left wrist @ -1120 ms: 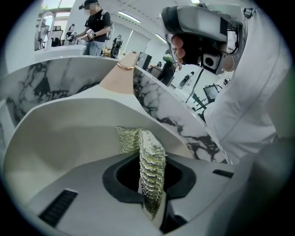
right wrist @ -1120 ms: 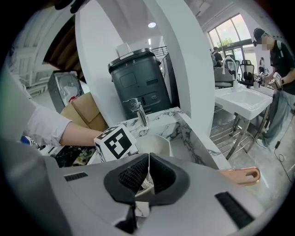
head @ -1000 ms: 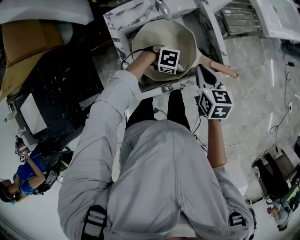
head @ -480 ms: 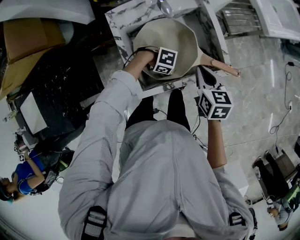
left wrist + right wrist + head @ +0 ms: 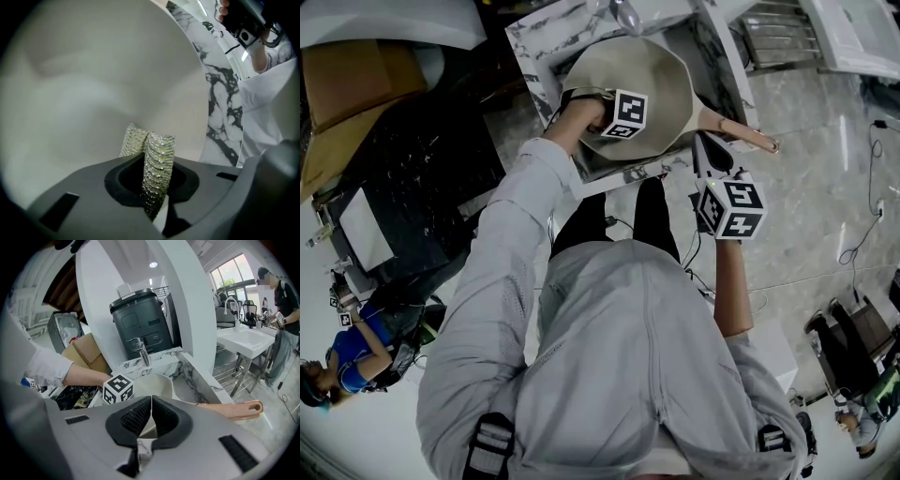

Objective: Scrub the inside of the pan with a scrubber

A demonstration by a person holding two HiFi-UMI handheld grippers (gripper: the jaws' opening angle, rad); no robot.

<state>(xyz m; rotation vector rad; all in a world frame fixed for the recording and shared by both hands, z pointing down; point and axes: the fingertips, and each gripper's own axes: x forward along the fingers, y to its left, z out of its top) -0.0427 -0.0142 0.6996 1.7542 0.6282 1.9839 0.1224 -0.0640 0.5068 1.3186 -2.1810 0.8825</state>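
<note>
The scrubber looks like a knitted metal mesh pad, probably light, soft and springy. It creases into a fold where the left gripper clenches it, so it would likely flatten under pressure rather than hold its shape. A firm pinch low across that fold, as it is held now, seems the right grip, since it leaves the upper end free to rub. The pan is judged stiff and much heavier, with a smooth inside that may be slick, so it could slide on the counter when pushed. Its long handle is the natural place to steady it. The right gripper has its jaws pressed together on nothing, and the handle lies at the lower right of the right gripper view, apart from them.

The pan sits at the upper middle of the head view on the marbled counter, handle pointing right. The scrubber stands at the lower middle of the left gripper view, inside the pan, but whether its tip touches the wall cannot be told.

The scrubber is silvery green, ribbed and glittering. The pan is pale cream inside with a faceted rim, and its handle is copper-pink with a hole at its end
</note>
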